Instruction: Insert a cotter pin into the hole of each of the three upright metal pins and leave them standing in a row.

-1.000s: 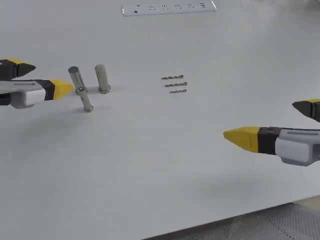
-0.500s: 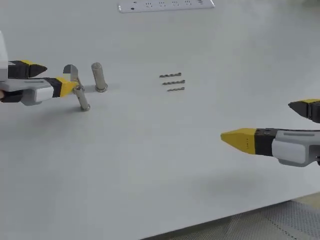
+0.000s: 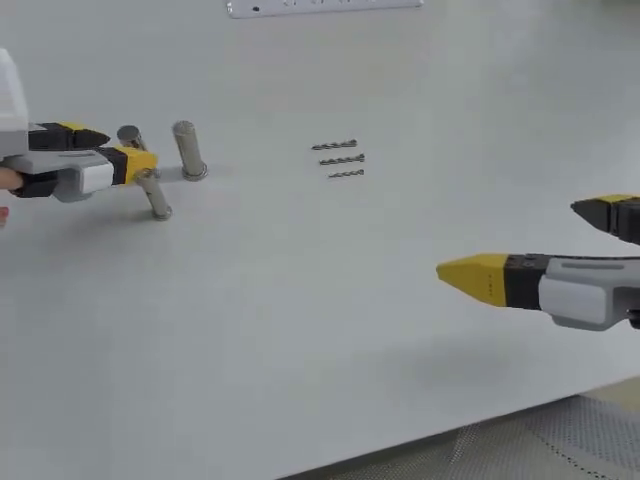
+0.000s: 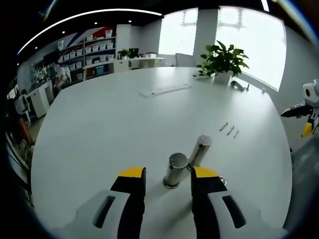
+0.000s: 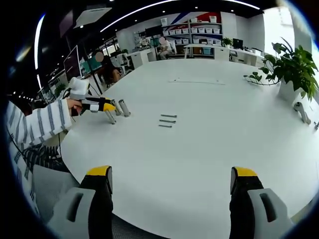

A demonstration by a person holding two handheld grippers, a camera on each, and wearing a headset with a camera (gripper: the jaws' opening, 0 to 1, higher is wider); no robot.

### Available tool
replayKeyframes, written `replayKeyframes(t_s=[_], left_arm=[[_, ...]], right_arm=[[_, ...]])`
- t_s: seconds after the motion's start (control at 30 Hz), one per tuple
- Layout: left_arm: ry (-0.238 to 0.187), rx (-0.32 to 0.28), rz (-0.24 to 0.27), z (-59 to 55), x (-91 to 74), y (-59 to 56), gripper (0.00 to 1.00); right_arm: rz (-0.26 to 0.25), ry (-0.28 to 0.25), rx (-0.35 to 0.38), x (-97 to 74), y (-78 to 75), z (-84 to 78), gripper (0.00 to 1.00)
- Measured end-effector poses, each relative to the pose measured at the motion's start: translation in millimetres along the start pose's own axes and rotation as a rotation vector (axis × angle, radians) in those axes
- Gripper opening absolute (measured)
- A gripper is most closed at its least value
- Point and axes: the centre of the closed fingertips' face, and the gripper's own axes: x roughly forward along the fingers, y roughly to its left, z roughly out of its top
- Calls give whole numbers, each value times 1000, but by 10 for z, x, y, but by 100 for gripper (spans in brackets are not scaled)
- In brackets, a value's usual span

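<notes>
Three metal pins stand close together at the table's left: one (image 3: 187,150) upright on the right, one (image 3: 156,196) leaning at the front, one (image 3: 128,133) half hidden at the back. My left gripper (image 3: 125,148) is open, and its jaws straddle the back pin (image 4: 175,169) without touching it. A second pin (image 4: 200,149) stands just beyond that gripper's right jaw. Three cotter pins (image 3: 340,159) lie side by side mid-table, also seen as cotter pins (image 5: 167,121). My right gripper (image 3: 515,240) hovers open and holds nothing, far right, well away from the pins.
A white power strip (image 3: 320,5) lies at the table's far edge (image 3: 120,20). A potted plant (image 4: 223,62) stands on the far side. The table's near edge (image 3: 470,425) runs below my right gripper. A striped sleeve (image 5: 35,127) holds the left gripper (image 5: 99,105).
My left gripper has moved right, from beside the pin group to having its jaws on either side of the back pin. The right gripper has stayed put.
</notes>
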Motion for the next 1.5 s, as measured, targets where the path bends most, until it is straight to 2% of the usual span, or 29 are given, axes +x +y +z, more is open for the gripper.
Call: replayKeyframes(t_s=[0.4,0.53,0.77,0.83,1.13,1.33,1.5], left_arm=[[-5,-23,-4,-10,93,-63,20],[-1,-22,4,-17,113,-60,23],[-4,-24,-26,-21,164,-109,18],[-7,-19,-30,-28,199,-64,17],[-21,-10,-44,-29,251,-47,12],[-37,1,-48,-28,264,5,12],[-36,36,-23,-20,259,43,10]], right_arm=[[-3,7,5,-11,-13,-34,98],[-2,3,5,-16,-7,-29,98],[-1,4,7,5,-29,-27,98],[-1,6,5,9,-31,-29,98],[-3,8,6,18,-41,-20,98],[4,6,1,23,-24,-14,98],[13,2,-2,29,0,2,98]])
